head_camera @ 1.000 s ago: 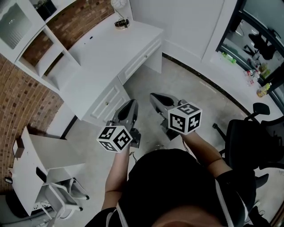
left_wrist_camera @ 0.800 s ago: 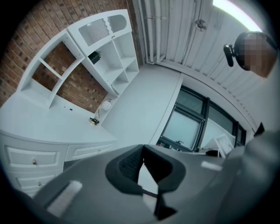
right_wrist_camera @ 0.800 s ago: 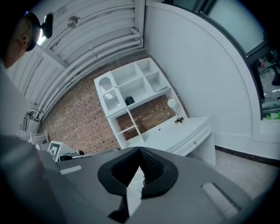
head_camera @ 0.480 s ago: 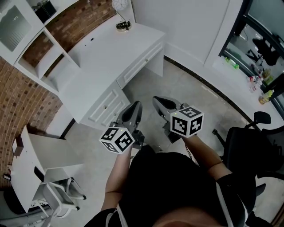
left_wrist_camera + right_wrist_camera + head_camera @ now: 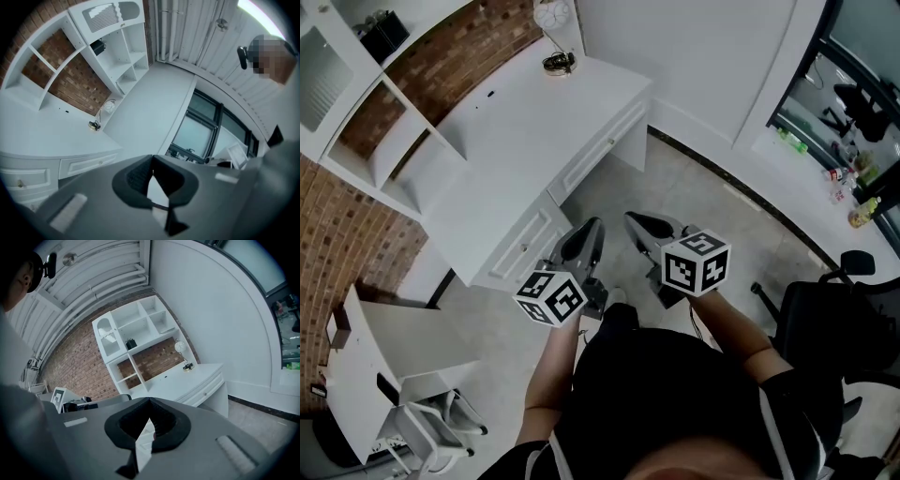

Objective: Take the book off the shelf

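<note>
— Where are the two grippers right now?

— Out in front of the person, low over the grey floor [image 5: 712,197]. The left gripper [image 5: 589,228] and the right gripper [image 5: 634,219] hang side by side, near each other, with their tips pointing toward the white desk [image 5: 534,122] on the far left.

— Has either one got hold of anything?

— No. The left gripper view shows its dark jaws pressed together at the tips with nothing between them, only desk and wall beyond. The right gripper view shows the same: jaws closed up tight and empty.

— And the book?

— I can't pick out a book for certain. The white shelf unit [image 5: 389,122] runs along the desk's left side, against the brick wall [image 5: 347,234]. In one of its upper compartments, at the far left, a couple of small dark items [image 5: 382,31] stand together. They are too small to tell whether one is the book. They sit well apart from both grippers, with the whole desk top lying between.

— What else is around?

— At the far end of the desk there is a white globe lamp [image 5: 551,13] with a small dark round thing [image 5: 558,63] just beside it. A black office chair [image 5: 839,323] stands near on the right, and some bottles [image 5: 861,214] line the window ledge at the far right.
</note>
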Tool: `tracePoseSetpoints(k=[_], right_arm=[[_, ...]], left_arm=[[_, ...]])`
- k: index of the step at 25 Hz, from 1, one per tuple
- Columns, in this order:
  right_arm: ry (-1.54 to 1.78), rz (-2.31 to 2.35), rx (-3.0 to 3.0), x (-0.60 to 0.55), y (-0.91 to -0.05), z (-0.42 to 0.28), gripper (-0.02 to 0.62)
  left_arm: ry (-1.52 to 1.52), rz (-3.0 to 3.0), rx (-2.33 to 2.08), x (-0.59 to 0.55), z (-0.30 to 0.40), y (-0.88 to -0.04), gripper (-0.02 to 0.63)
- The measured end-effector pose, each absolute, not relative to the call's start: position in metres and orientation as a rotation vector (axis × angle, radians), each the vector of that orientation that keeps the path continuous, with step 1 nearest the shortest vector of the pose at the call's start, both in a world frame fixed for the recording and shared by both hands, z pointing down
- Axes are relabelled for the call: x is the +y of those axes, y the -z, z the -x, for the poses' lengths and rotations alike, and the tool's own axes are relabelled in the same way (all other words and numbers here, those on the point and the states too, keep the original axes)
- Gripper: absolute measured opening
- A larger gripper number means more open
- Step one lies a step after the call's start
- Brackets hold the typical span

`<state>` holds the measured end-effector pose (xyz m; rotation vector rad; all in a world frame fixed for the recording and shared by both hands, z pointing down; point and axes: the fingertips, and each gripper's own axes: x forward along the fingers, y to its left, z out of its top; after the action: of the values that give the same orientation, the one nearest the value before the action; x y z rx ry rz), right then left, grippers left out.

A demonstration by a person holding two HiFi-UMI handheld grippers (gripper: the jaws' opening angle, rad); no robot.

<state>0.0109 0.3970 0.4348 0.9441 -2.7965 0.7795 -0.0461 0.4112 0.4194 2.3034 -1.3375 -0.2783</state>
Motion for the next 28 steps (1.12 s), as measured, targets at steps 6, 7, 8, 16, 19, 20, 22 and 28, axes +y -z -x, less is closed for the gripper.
tracePoseSetpoints(k=[6, 7, 8, 16, 19, 20, 22, 28], right_arm=[[-0.772, -0.952, -2.782, 0.360, -0.434, 0.007, -0.002], [-0.766, -0.951, -2.780, 0.356, -0.434, 0.011, -0.002], [-0.761, -0.953, -2.779, 0.351, -0.433, 0.015, -0.002], [-0.766, -0.980, -2.763, 0.307, -0.432, 0.046, -0.002], [-0.761, -0.980, -2.752, 0.296, -0.435, 0.059, -0.002], [-0.758, -0.985, -2.750, 0.291, -0.435, 0.062, -0.002], [-0.761, -0.998, -2.746, 0.283, -0.436, 0.067, -0.002], [-0.773, -1.024, -2.724, 0.260, -0.441, 0.072, -0.002]], left_arm=[[0.258, -2.321, -1.328, 0.375, 0.064, -0.420, 0.006], [0.250, -2.324, -1.329, 0.369, 0.068, -0.420, 0.006], [0.245, -2.325, -1.330, 0.364, 0.073, -0.419, 0.006], [0.226, -2.316, -1.329, 0.319, 0.109, -0.420, 0.006], [0.206, -2.315, -1.319, 0.307, 0.120, -0.424, 0.006], [0.204, -2.317, -1.313, 0.303, 0.123, -0.425, 0.006], [0.198, -2.317, -1.302, 0.296, 0.128, -0.428, 0.006], [0.171, -2.301, -1.288, 0.274, 0.137, -0.437, 0.006]])
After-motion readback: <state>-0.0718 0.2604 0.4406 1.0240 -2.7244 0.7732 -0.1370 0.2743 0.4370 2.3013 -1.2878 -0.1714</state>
